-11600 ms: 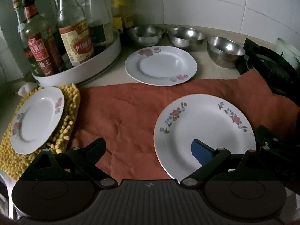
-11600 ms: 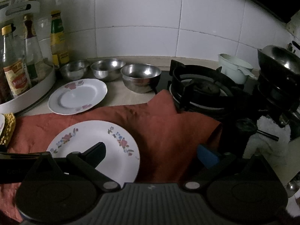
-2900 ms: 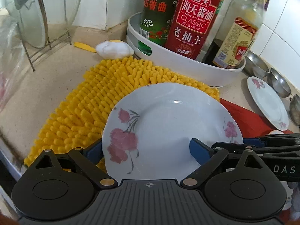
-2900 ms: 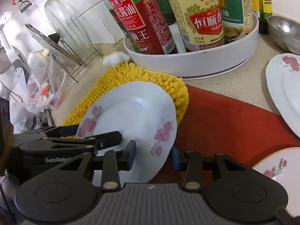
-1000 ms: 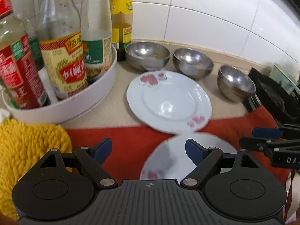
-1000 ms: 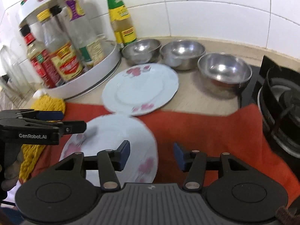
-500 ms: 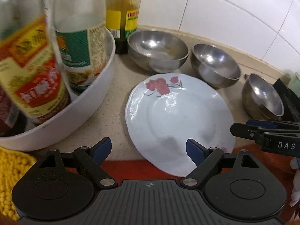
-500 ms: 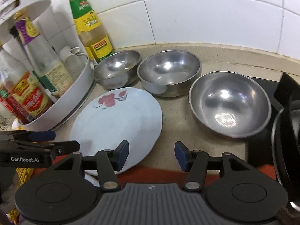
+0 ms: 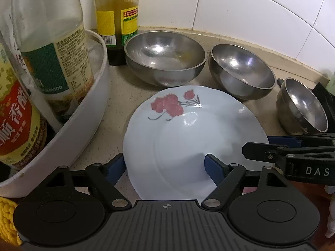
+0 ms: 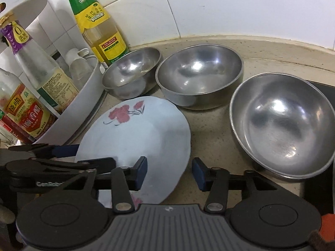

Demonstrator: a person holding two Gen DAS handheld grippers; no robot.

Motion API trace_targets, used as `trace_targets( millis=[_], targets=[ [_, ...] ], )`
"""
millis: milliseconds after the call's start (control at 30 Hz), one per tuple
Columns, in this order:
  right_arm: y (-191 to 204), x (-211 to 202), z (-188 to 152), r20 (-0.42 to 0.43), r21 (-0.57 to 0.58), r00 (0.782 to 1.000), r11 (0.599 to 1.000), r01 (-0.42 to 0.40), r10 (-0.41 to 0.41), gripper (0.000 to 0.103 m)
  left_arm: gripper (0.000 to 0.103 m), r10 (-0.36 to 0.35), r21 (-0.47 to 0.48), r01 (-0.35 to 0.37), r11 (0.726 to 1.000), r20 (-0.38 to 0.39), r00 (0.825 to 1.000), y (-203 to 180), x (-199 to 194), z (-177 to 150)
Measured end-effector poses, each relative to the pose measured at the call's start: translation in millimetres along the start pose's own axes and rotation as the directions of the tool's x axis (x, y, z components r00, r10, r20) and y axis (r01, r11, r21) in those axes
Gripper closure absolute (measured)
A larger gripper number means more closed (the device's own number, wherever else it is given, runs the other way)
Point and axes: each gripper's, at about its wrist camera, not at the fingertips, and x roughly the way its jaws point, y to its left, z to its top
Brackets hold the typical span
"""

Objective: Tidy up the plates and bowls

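Sauce bottles are held in a white round rack at frame left; a yellow-labelled bottle is stood behind it on the surface.

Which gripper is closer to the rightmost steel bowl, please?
Right. The right gripper sits at the flowered plate's right edge, just beside the rightmost steel bowl. The left gripper straddles the plate's left edge, with the plate between it and that bowl.

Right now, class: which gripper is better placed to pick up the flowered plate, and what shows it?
Probably the left. The left gripper is open with its fingers on either side of the plate's near-left rim. The right gripper is open too, but only spans the plate's right edge, nearer the bowls.
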Motion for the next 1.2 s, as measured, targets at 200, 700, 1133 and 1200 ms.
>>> trace_targets(
  millis=[200, 700, 1133, 1200],
  targets=[
    [1, 2, 2, 0.002, 0.001, 1.000, 1.000, -0.002, 0.002, 0.062, 0.015, -0.003, 0.011, 0.002, 1.000, 0.014, 1.000, 1, 2, 1],
    [2, 0, -2, 0.020, 0.000, 1.000, 1.000, -0.004, 0.004, 0.064, 0.016, -0.003, 0.018, 0.003, 1.000, 0.038, 0.999, 4, 7, 3],
    [3, -12, -7, 0.024, 0.018, 1.000, 1.000, -0.004, 0.003, 0.064, 0.017, -0.003, 0.033, 0.001, 0.999, 0.066, 0.998, -2, -10, 0],
    [4, -16, -7, 0.034, 0.016, 0.999, 1.000, -0.009, 0.008, 0.064, 0.017, 0.000, 0.033, -0.002, 0.999, 0.075, 0.997, -2, -14, 0]
  ],
)
